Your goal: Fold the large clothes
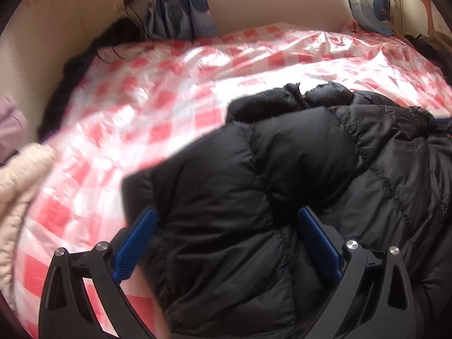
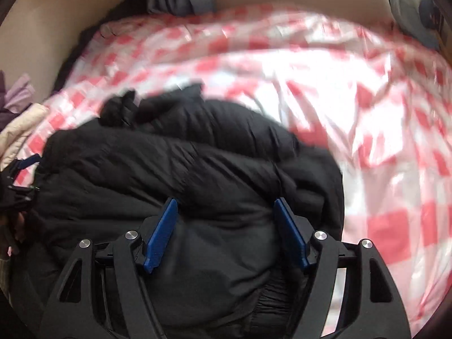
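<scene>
A black quilted puffer jacket [image 1: 310, 175] lies bunched on a bed with a red-and-white checked cover [image 1: 158, 104]. My left gripper [image 1: 226, 220] is open, its blue fingers [image 1: 319, 240] standing wide on either side of a jacket fold at the left end. In the right wrist view the same jacket [image 2: 175, 163] fills the lower middle, on the checked cover [image 2: 381, 141]. My right gripper [image 2: 226, 212] is open, its blue fingers [image 2: 162, 234] spread around the jacket's bulk. The left gripper shows at the far left edge [image 2: 19, 169]. Both views are motion-blurred.
A cream padded garment [image 1: 19, 186] and a lilac one [image 1: 11, 118] lie at the bed's left edge. Dark clothing [image 1: 84, 56] sits by the wall at the back left. Blue patterned curtains [image 1: 180, 5] hang behind the bed. A wall socket with cables [image 1: 124, 0] is at the back left.
</scene>
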